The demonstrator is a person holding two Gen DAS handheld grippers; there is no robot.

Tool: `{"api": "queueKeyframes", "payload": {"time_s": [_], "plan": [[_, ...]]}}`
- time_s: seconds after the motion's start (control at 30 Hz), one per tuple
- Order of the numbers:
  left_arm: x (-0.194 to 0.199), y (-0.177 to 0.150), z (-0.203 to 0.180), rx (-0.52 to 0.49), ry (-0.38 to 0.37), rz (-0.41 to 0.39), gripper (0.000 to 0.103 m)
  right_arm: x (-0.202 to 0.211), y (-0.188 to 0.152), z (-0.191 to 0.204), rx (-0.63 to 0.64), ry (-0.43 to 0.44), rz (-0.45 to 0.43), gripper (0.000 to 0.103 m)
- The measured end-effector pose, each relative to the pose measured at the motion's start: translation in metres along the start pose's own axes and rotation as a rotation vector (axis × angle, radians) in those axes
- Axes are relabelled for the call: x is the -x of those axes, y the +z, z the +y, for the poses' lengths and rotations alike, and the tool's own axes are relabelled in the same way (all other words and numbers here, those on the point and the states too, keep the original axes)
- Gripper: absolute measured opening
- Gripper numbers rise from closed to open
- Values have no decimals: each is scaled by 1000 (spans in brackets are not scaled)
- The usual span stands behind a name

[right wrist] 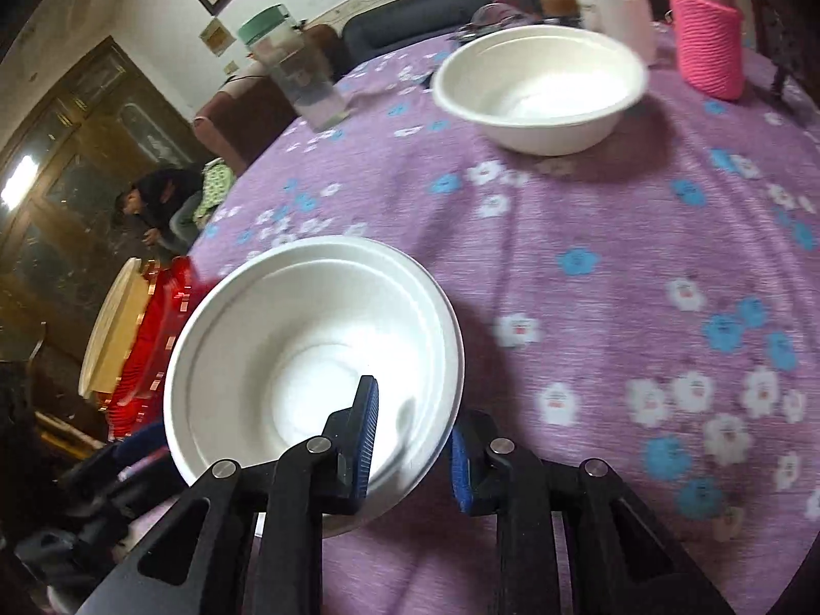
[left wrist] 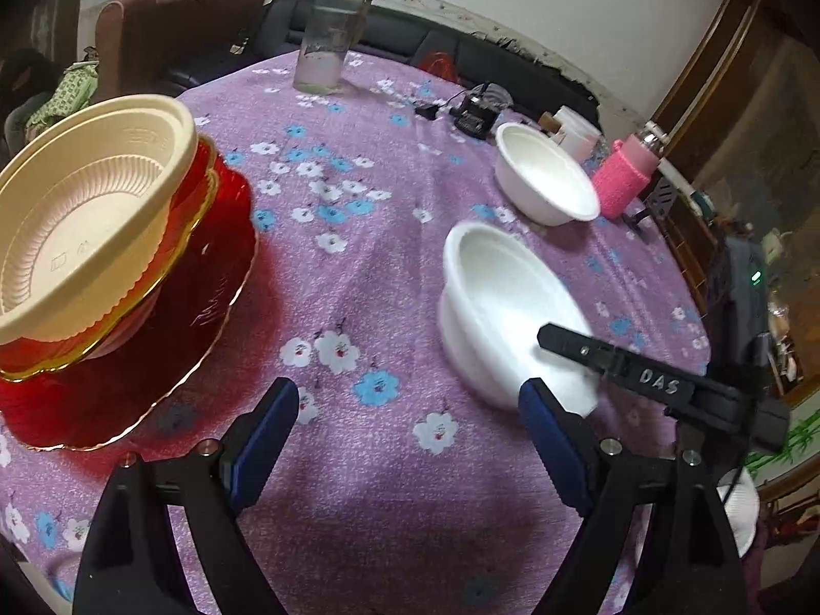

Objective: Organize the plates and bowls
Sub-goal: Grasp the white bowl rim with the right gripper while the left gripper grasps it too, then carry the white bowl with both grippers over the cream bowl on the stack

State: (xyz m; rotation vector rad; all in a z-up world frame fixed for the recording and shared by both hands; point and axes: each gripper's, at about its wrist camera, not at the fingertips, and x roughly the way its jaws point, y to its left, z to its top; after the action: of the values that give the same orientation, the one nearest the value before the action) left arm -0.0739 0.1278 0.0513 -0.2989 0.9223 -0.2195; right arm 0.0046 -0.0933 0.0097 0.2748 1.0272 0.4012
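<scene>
White, thin-walled disposable bowl (right wrist: 312, 359) sits rim-first between my right tool's (right wrist: 412, 441) fingers, which pinch its near edge; it looks light and flimsy, so I'd grip gently, while my left tool (left wrist: 410, 430) hangs released.

glossy red plastic plate (left wrist: 154, 359), matt white bowl (right wrist: 307, 348), fuzzy cloth tablecloth (left wrist: 384, 266)

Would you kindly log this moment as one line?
right hand-held gripper: shut on near white bowl rim | left hand-held gripper: open, empty | stack: untouched
</scene>
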Motion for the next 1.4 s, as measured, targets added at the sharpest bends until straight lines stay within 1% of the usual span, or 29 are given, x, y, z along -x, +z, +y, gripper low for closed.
{"api": "queueKeyframes", "payload": {"time_s": [0.1, 0.17, 0.27, 0.4, 0.43, 0.47, 0.53, 0.6, 0.63, 0.7, 0.73, 0.8, 0.87, 0.93, 1.07, 1.4], "plan": [[-1, 4, -5, -8, -21, -16, 87, 7, -3, -8, -6, -18, -9, 27], [-8, 10, -10, -13, -11, -12, 87, 10, -5, -11, -9, -16, -10, 27], [-25, 19, -13, 12, -4, 20, 87, 12, -8, -13, -12, -12, -8, 27], [-45, 26, -15, 42, -20, 72, 87, 10, -9, -12, -18, 4, -12, 27], [-48, 26, -16, 40, -14, 76, 84, 9, -9, -11, -19, 5, -14, 27], [-52, 27, -18, 33, 0, 81, 80, 9, -9, -11, -20, 8, -15, 27], [-59, 26, -21, 17, 11, 106, 49, 9, -9, -11, -25, 16, -15, 27], [-67, 24, -22, 17, 11, 137, 34, 9, -10, -13, -29, 22, -15, 27], [-71, 23, -22, 20, 9, 150, 29, 8, -10, -12, -29, 24, -15, 27], [-71, 22, -24, 4, 23, 135, 25, 8, -10, -11, -27, 30, -12, 27], [-71, 22, -24, 3, 17, 139, 21, 8, -11, -10, -24, 29, -11, 27], [-72, 22, -25, 0, 3, 147, 16, 9, -12, -8, -19, 31, -13, 27], [-71, 22, -26, -6, 3, 145, 16, 9, -12, -5, -11, 27, -19, 27], [-70, 22, -27, -9, 1, 144, 14, 10, -13, -1, -3, 34, -23, 22], [-61, 22, -25, -7, -4, 126, 14, 16, -14, 9, 23, 16, -38, 22], [-33, 18, -15, 21, -25, 89, 15, 36, -19, 32, 60, 20, -69, 22]]}}
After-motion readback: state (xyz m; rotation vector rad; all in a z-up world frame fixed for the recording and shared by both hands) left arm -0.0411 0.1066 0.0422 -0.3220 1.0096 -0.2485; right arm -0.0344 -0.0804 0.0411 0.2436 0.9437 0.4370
